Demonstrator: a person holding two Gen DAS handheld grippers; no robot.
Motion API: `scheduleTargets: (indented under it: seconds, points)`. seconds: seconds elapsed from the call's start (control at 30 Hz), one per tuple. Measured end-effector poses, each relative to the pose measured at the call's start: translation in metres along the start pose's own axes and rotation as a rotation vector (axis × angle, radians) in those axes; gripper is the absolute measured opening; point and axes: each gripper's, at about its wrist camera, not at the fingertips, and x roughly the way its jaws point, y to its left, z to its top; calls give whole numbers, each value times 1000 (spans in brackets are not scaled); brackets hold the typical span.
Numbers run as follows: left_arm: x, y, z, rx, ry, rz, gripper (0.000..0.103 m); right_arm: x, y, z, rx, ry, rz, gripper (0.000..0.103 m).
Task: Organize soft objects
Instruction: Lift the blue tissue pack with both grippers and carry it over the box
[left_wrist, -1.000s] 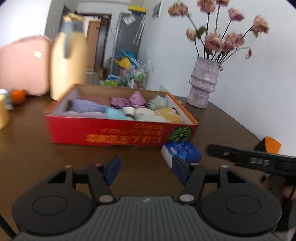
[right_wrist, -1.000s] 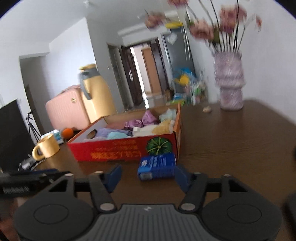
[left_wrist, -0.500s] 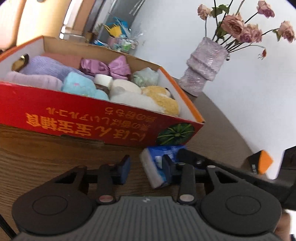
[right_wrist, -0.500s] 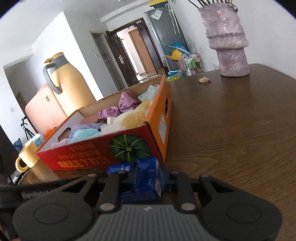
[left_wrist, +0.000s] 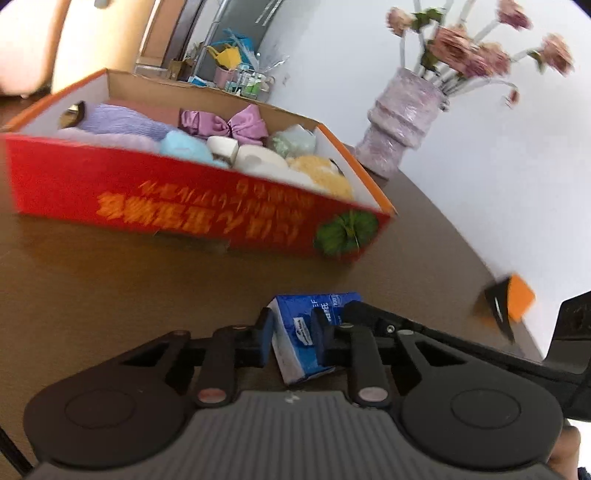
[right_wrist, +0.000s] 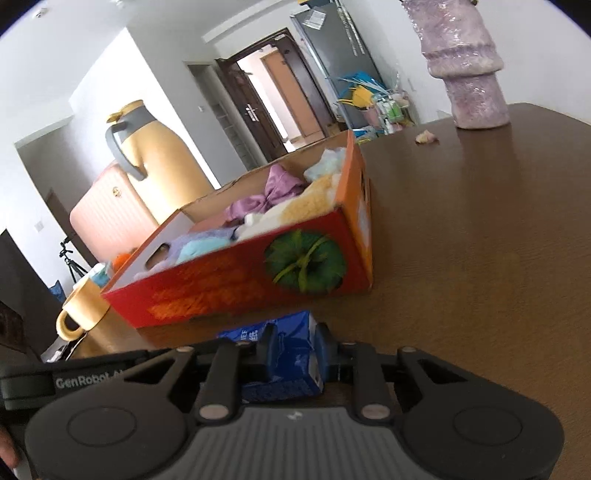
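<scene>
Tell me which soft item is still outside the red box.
The blue tissue pack. It lies on the table in front of the box, between both claws' pads; the bow, towels and plush pieces all sit inside the box.

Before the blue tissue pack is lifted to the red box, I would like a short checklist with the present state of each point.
1. Left gripper on the blue tissue pack: ok, a finger on each side, closing on it.
2. Right gripper on the same pack: ok, its fingers also closing, pack between them.
3. Grip firm enough to lift: cannot tell, both are soft-pack pinches not yet finished.
4. Pack clear of the red box: ok, a gap of table shows between them.
5. Free room in the box: not ok, soft items fill most of the visible inside.
6. Path clear of the vase: ok, it stands behind the box, off to the right.
</scene>
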Motion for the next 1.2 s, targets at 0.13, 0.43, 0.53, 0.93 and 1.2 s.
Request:
scheduleTargets:
  seconds: [0.13,0.43,0.53,0.93,1.2]
  points:
    - [-59,3,-45,14,19,-17,21,-39,30,-50,13,-26,-3,18]
    - [-149,4,-95,33,-56,-23,20,-125,95,-139,10,-33,52,16]
    - [-164,4,-95,43,-91,-29,20,-138,111,-145,-17,-63,50,16]
    - [-175,11,-60,49,-192,-65,20,-151,136,-136,-32,-111,51,16]
    - [-143,14,76,122,-361,-30,20,-111,161,-35,-177,-247,58,16]
